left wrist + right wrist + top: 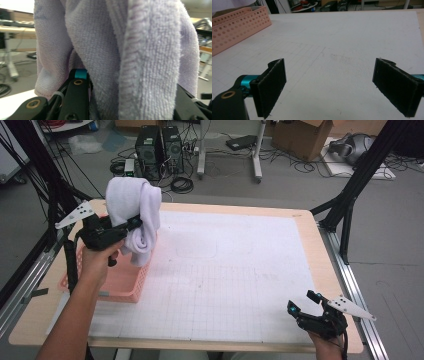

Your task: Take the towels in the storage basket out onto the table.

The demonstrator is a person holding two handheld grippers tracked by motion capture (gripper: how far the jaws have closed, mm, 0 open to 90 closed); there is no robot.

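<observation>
A pale lilac towel [135,212] hangs bunched in the air above the pink perforated basket [129,287] at the table's left. My left gripper [131,226] is shut on the towel, which drapes over and between its black jaws; in the left gripper view the towel [120,55] covers almost everything, with one blue-tipped finger [80,75] showing at its lower edge. My right gripper [303,304] rests near the table's front right corner, open, with nothing between its pads [272,87]; its midpoint [334,87] lies over bare white mat.
A white gridded mat [225,270] covers most of the wooden table. The pink basket [234,25] appears at the far left of the right gripper view. Beyond the table are computer towers [160,150], cables, a cardboard box [305,137] and black frame legs [350,200].
</observation>
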